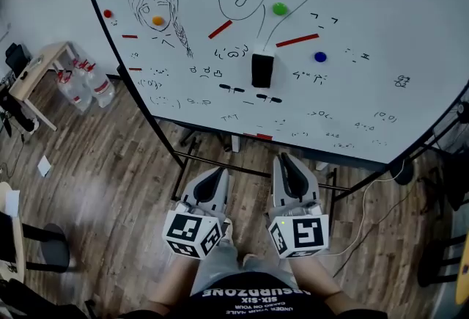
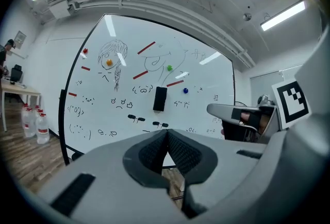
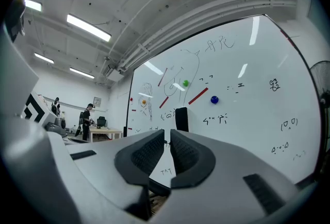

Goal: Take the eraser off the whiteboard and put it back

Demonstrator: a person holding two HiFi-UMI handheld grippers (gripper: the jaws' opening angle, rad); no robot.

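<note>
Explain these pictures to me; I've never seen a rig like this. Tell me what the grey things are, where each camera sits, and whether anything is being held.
There is no robot here: a person holds a grasping tool in each hand. The head view comes from a camera on the person's head, looking down. It shows the left tool and the right tool, each with a marker cube at its back end, pointing at a whiteboard. The other two pictures come from a camera riding on each tool, looking along that tool's own jaws. On the board, among doodles, are a black eraser, a green magnet and a blue magnet. Both tools are shut with nothing between their jaws. The eraser is on the board, untouched, some way ahead of them.
</note>
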